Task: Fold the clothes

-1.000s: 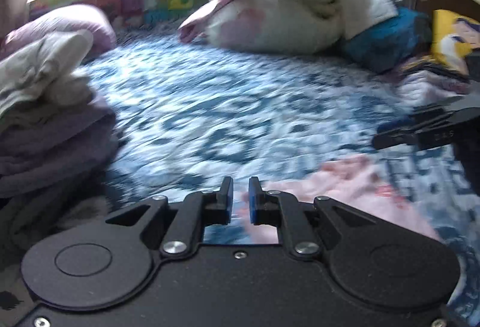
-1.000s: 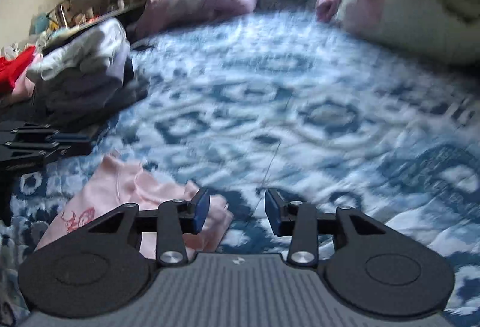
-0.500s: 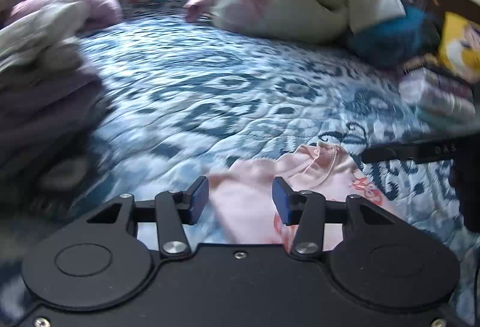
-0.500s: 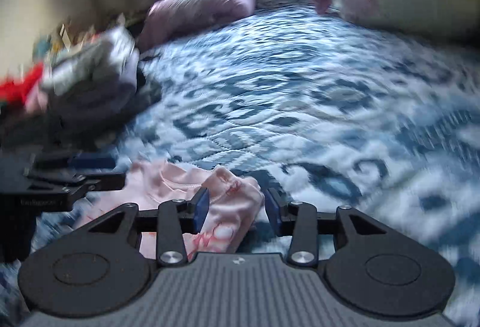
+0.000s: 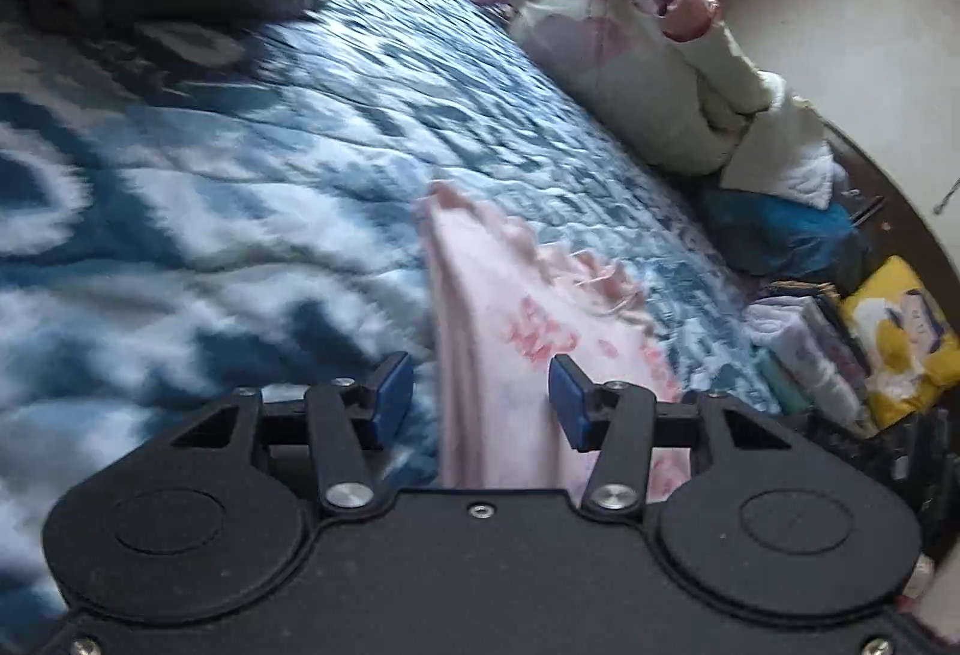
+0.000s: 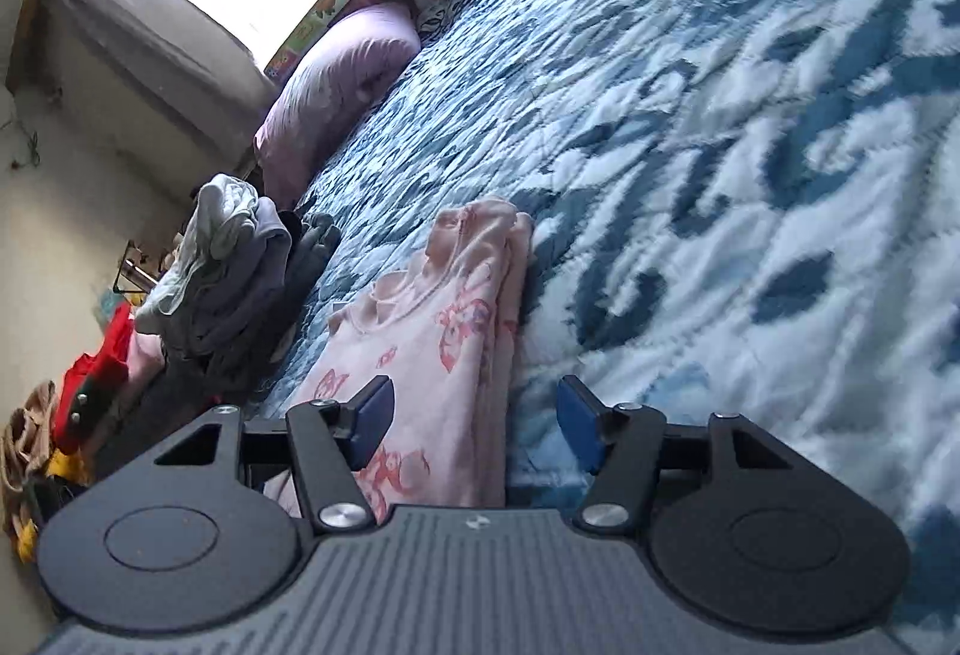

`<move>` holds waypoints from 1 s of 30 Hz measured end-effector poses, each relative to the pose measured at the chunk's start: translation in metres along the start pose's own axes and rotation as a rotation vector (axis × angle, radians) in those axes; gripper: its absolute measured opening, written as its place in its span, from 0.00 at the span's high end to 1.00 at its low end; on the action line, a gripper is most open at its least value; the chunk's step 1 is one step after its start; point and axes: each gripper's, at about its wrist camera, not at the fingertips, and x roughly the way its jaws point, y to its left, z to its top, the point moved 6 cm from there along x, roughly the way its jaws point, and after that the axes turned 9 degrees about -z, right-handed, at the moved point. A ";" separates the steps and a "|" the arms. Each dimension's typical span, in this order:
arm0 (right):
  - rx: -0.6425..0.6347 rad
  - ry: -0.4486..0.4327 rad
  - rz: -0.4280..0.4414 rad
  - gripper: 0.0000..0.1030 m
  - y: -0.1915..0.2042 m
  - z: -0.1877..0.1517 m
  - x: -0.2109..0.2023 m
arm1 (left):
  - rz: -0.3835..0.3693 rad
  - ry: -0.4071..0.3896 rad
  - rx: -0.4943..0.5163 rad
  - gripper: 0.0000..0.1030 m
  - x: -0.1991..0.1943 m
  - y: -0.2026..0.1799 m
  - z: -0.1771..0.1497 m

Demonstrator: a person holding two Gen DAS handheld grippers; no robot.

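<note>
Left gripper (image 5: 474,400) low over the bed, jaws spread wide, nothing between the blue pads, straddling the near end of the pink shirt (image 5: 516,331). Right gripper (image 6: 474,424) likewise released and empty, its gap over the shirt's (image 6: 444,331) right edge. Shirt lying folded lengthwise on the blue and white quilt (image 6: 750,144), printed side up, neckline at the far end. Beyond it on the left, a pile of grey clothes (image 6: 222,271). Further back, a lilac pillow (image 6: 336,90) and a bundled duvet (image 5: 648,66).
</note>
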 end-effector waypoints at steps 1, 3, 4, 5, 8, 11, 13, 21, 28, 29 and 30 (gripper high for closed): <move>0.000 -0.004 -0.001 0.41 0.002 0.000 0.003 | -0.013 0.003 -0.007 0.54 0.005 0.000 0.002; -0.019 -0.011 -0.012 0.47 0.007 0.003 0.013 | -0.013 -0.001 -0.010 0.59 0.011 0.001 0.003; -0.027 -0.015 -0.020 0.53 0.009 0.004 0.017 | -0.011 -0.001 -0.015 0.65 0.012 0.001 0.003; -0.024 -0.020 -0.024 0.58 0.010 0.004 0.020 | -0.011 0.004 -0.020 0.72 0.013 0.001 0.003; 0.010 -0.023 -0.016 0.75 0.007 0.003 0.024 | -0.029 0.011 -0.050 0.87 0.014 0.003 0.001; 0.061 -0.018 0.008 0.85 0.007 0.001 0.020 | -0.050 -0.013 -0.055 0.90 0.005 -0.006 0.003; 0.088 -0.021 0.025 0.86 0.009 0.003 0.013 | -0.065 -0.034 -0.054 0.90 -0.004 -0.014 0.005; 0.086 0.046 0.138 0.81 0.045 -0.009 -0.041 | -0.030 -0.075 -0.138 0.77 -0.090 -0.030 -0.022; 0.056 0.034 0.009 0.32 0.018 -0.056 -0.045 | 0.072 -0.041 -0.146 0.38 -0.103 -0.003 -0.048; 0.036 0.033 0.007 0.33 0.022 -0.060 -0.045 | 0.067 -0.046 -0.143 0.38 -0.102 -0.003 -0.049; 0.015 0.032 0.004 0.34 0.025 -0.064 -0.045 | 0.066 -0.051 -0.140 0.38 -0.100 -0.002 -0.049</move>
